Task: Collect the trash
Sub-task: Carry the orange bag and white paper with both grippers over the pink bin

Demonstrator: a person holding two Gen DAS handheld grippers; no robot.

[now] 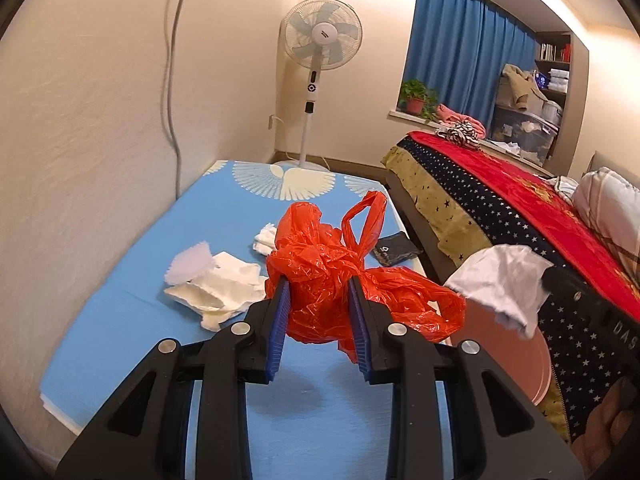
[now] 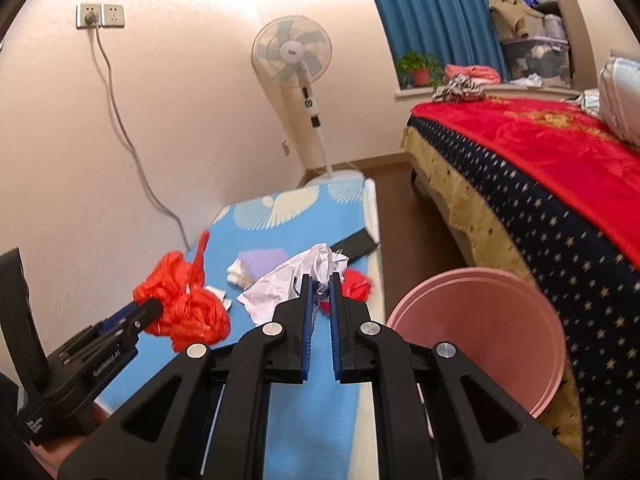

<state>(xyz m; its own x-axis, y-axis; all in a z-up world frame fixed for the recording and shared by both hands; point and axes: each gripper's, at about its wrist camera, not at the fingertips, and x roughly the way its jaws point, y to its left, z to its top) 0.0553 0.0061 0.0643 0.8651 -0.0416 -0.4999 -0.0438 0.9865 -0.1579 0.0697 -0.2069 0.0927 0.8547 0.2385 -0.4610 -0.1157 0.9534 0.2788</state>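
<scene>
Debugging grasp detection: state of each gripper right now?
Left gripper: closed on the red plastic bag.
Right gripper: closed on crumpled white paper.

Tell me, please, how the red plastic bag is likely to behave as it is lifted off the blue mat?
The red plastic bag looks thin and crumpled, so it will probably sag limply from the left hand-held gripper. Its loose handle loops may trail and snag the white tissues. Glossy film suggests it could slip if pinched lightly.
</scene>
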